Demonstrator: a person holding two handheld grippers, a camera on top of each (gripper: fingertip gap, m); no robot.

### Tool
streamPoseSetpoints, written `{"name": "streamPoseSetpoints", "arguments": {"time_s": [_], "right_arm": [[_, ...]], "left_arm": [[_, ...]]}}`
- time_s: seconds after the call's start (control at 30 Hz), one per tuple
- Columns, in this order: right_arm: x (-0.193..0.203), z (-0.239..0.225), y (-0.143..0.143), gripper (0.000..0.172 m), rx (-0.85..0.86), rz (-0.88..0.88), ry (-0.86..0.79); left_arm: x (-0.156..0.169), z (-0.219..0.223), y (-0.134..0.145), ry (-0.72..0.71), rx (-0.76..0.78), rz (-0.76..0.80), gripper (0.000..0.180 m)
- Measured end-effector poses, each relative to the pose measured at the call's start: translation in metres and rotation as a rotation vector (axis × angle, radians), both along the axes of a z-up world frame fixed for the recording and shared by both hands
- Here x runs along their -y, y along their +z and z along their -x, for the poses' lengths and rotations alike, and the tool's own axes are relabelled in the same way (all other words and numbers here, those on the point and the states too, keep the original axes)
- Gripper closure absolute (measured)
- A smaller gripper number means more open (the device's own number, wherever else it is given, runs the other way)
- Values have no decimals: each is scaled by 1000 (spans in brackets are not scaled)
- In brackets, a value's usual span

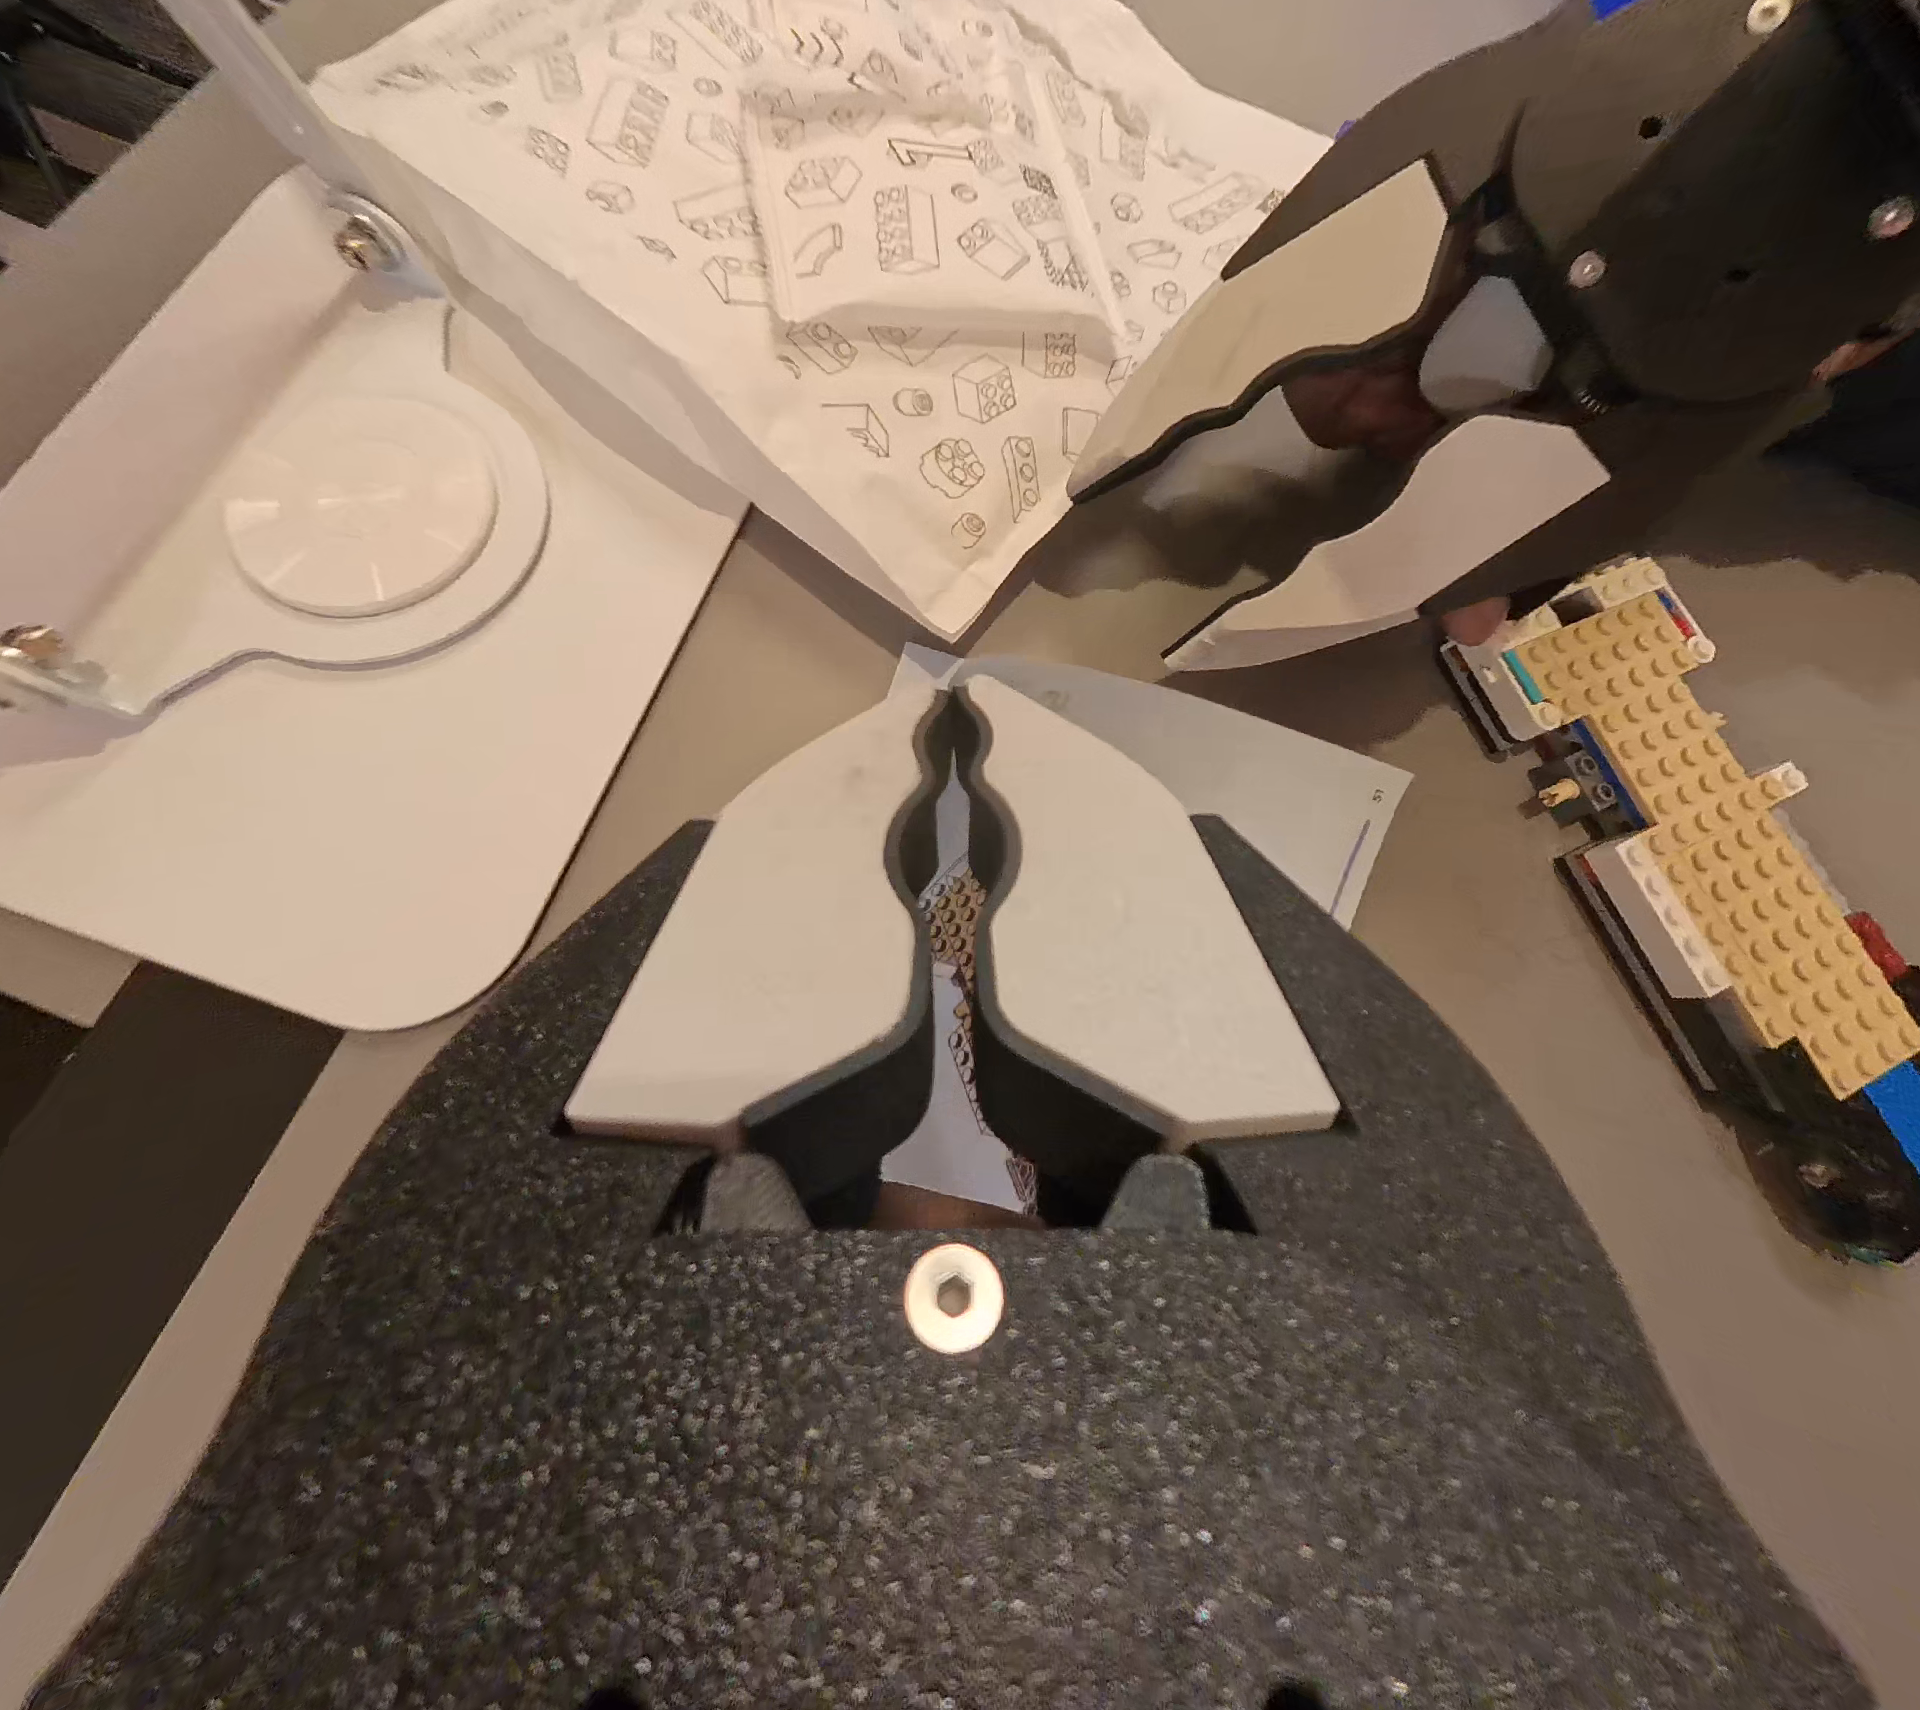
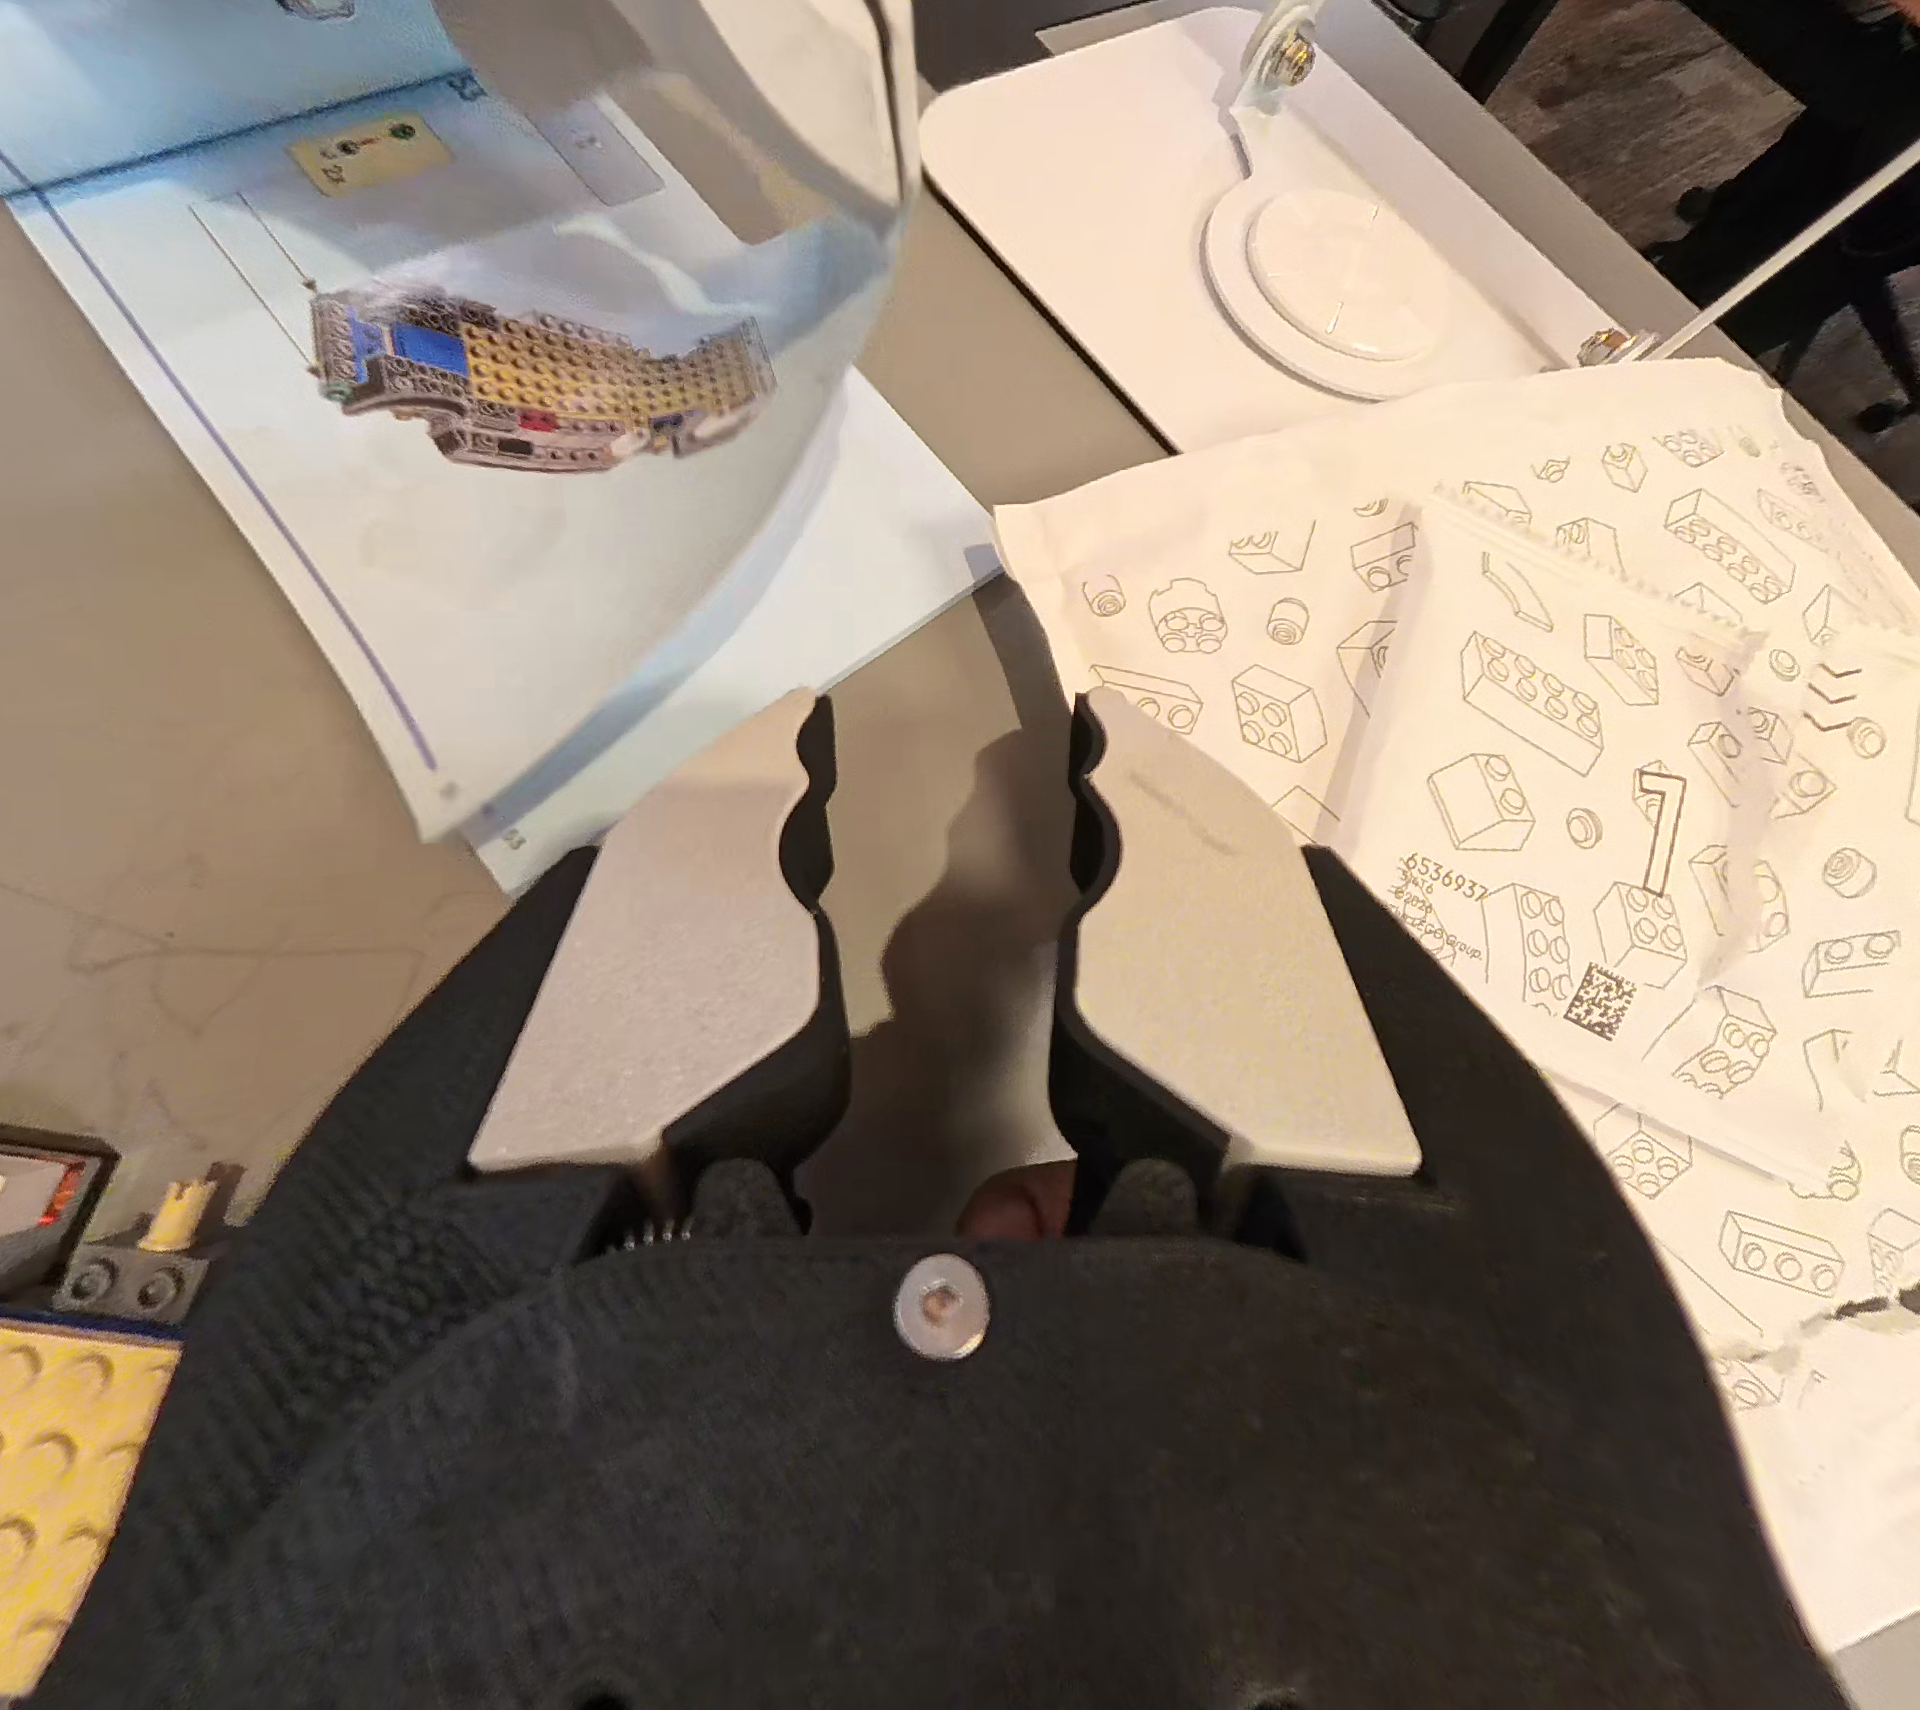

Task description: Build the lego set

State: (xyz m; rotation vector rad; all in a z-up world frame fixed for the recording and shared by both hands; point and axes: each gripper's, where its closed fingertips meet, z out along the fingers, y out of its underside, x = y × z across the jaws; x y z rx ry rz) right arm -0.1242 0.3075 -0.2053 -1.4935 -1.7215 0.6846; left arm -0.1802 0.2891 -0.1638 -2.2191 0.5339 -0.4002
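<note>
Your left hand-held gripper [image 1: 954,704] is clamped on a booklet page [image 1: 1278,787], apparently; your right hand-held gripper [image 2: 951,704] hangs spread over bare tabletop [image 2: 208,881].

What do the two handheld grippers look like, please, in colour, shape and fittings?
Both match. The left gripper and right gripper each have a rough, black, speckled body with one silver hex screw in the middle, and two pale grey fingers whose dark inner pads are wavy-edged. No cables show.
</note>
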Motion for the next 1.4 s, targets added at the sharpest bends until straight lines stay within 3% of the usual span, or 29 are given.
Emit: {"name": "streamPoseSetpoints", "arguments": {"time_s": [0.23, 0.4, 0.53, 0.7, 1.07, 1.4], "right_arm": [[7, 2, 6, 129, 5, -71, 2], [27, 17, 27, 129, -13, -97, 10], [51, 37, 29, 130, 25, -93, 8], [75, 64, 13, 130, 125, -80, -24], [138, 121, 7, 131, 167, -143, -1], [146, 131, 13, 134, 138, -228, -7]], "left_arm": [[23, 26, 52, 79, 99, -218, 180], [57, 52, 88, 128, 180, -389, 180], [84, 80, 105, 199, 279, -497, 180], [117, 113, 105, 299, 359, -545, 180], [175, 163, 104, 497, 324, -557, 179], [194, 170, 107, 536, 221, -507, 171]]}}
